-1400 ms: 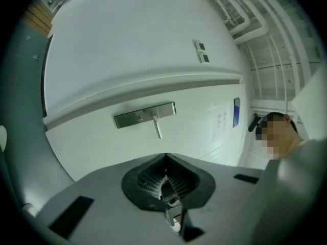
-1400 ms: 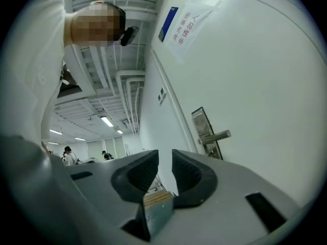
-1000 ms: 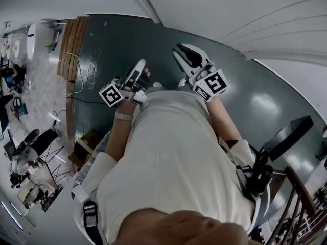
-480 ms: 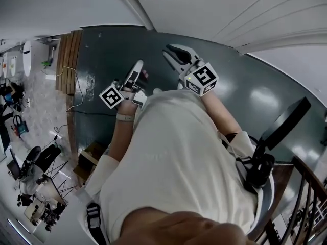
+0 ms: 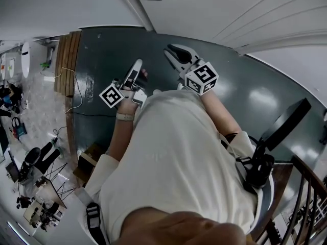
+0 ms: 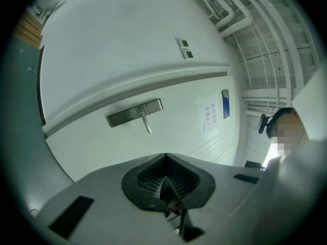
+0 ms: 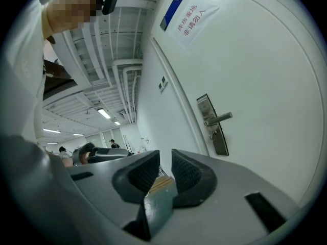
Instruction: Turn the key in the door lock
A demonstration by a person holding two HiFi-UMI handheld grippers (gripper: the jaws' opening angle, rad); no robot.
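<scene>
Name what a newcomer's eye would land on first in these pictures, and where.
The silver lock plate and its lever handle stand out on the white door ahead. Low in each gripper view sit the grey tongs: the left tongs closed, the right tongs slightly apart and empty.

A glossy dark grey-green floor (image 5: pixel 265 106) runs up to the foot of the white door (image 5: pixel 204 9) on the far side. Along its left edge lies a strip of brown wooden planks (image 5: pixel 66 55). A thin white cable (image 5: pixel 77 75) trails off the planks onto the dark floor, and a thin black cable (image 5: pixel 89 112) crosses nearer. A brown box (image 5: pixel 84 161) sits near left. Further left, a pale speckled floor (image 5: pixel 38 98) carries black tripods (image 5: pixel 51 185).
</scene>
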